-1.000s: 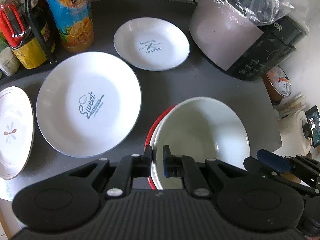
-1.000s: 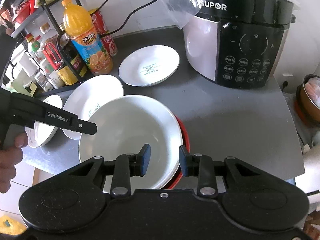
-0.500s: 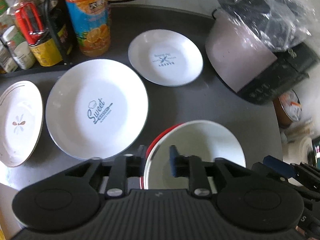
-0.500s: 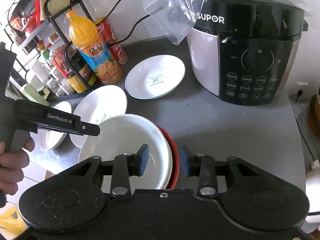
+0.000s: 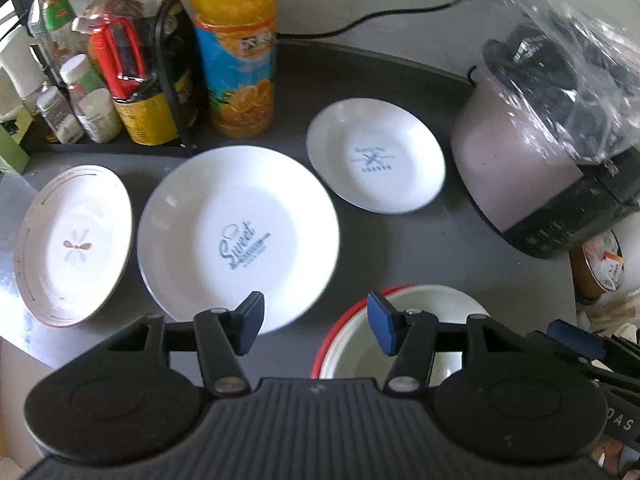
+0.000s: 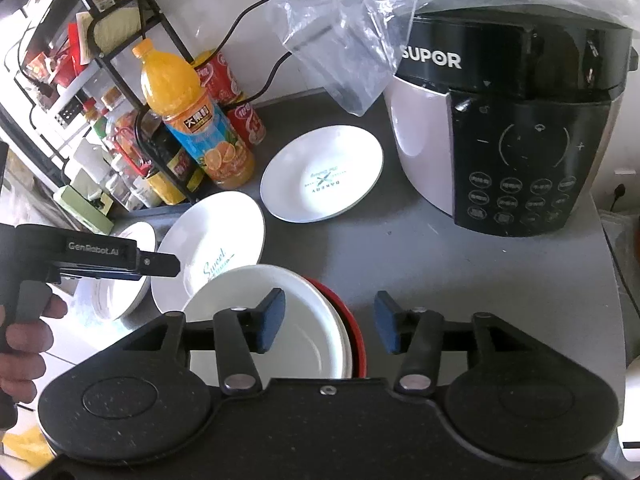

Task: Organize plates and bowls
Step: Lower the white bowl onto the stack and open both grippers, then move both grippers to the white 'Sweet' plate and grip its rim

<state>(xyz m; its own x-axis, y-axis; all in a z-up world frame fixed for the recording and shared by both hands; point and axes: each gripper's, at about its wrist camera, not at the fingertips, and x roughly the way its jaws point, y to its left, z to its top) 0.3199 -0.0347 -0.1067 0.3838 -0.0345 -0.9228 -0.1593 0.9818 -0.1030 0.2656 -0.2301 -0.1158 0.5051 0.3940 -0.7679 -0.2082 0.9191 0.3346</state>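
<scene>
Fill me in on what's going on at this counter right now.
A person is sorting dishes with a handheld claw in each hand. The white bowl now sits nested in the red bowl on the grey counter. Both the left claw and the right claw have just been opening and grip nothing; the bowl rim sits between the right claw's pads, untouched. Three plates lie separately: the big plate, the small plate and the flower plate.
</scene>
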